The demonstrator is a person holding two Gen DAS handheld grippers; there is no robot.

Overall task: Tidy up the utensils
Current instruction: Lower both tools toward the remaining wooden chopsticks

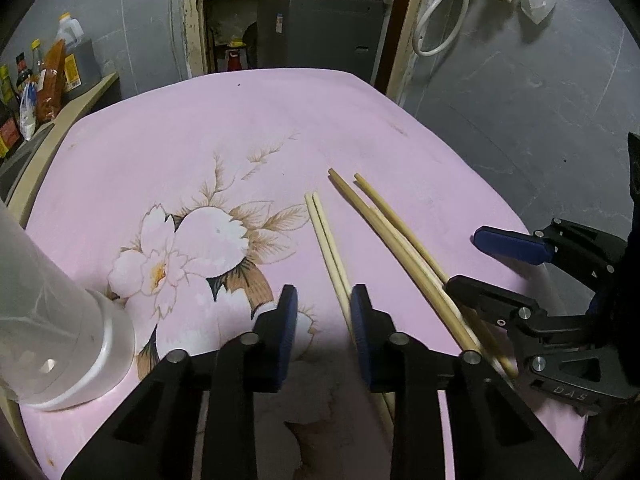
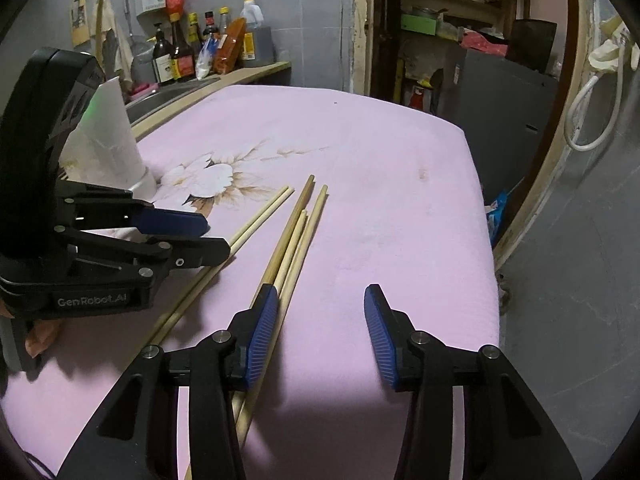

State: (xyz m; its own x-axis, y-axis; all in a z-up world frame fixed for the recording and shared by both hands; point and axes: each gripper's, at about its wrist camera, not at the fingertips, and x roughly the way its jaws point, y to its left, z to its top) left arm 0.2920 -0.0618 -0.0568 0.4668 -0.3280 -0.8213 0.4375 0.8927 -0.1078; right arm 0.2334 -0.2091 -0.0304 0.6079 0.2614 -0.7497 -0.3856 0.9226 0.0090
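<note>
Both grippers sit low over the pink floral tablecloth (image 1: 360, 120), and the wooden chopsticks lie flat on it, split into two groups. On the left there is a pale pair of chopsticks (image 1: 326, 236), the two sticks touching side by side; in the left wrist view they run down under the right-hand blue pad of the left gripper (image 1: 323, 322), whose fingers are spread apart with only cloth between them, gripping nothing. Just to the right lie three longer chopsticks (image 1: 394, 240), bunched close and fanning slightly at the far tips, their near ends passing beneath the black finger of the right gripper (image 1: 480, 256), which comes in from the right edge of that view. In the right wrist view the right gripper (image 2: 322, 326) is released too, jaws wide; its left blue pad rests right against the three-stick bundle (image 2: 298, 236), while the right pad stands over bare cloth well clear of any stick. The pale pair (image 2: 260, 216) lies further left there, reaching under the tips of the left gripper (image 2: 208, 236). A translucent white plastic cup (image 1: 52, 320) stands on the cloth at the far left, beside the printed flower. Behind the table, sauce bottles (image 2: 180, 52) line a wooden ledge against the grey wall.
</note>
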